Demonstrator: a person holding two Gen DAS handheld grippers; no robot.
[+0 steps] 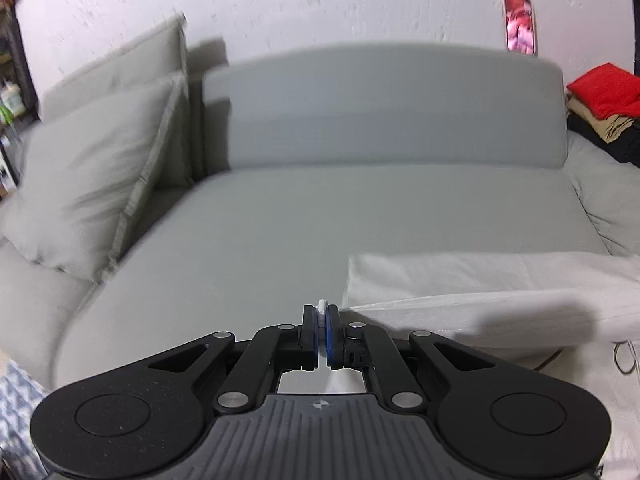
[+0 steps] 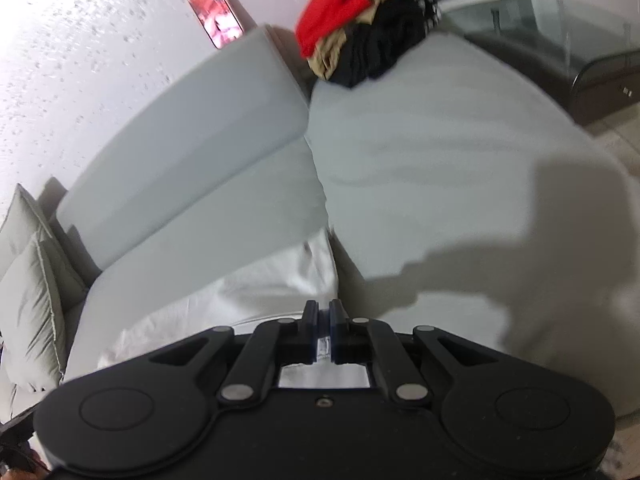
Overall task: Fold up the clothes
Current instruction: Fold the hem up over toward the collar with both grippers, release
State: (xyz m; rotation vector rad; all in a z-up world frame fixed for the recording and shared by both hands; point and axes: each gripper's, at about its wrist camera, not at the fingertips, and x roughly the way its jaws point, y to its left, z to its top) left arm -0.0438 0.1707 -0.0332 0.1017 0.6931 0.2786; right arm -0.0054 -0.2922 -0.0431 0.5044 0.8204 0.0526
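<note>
One white garment [image 1: 480, 280], lengthwise across sofa [image 1: 280, 220]

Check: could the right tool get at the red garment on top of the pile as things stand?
Probably not yet: the right tool is shut on the white cloth, and the red garment sits far off across bare sofa seat. Nothing blocks the path.

A grey sofa [image 1: 304, 216] carries everything. On its near right part lies a white garment [image 1: 480, 280], spread flat and reaching the seam where the next seat section [image 2: 440, 152] begins. At the far left, two pale cushions [image 1: 88, 168] lean against the sofa's corner. At the far right end a stack of folded clothes [image 2: 360, 32] rests on the sofa, red on top, tan and black beneath.
</note>
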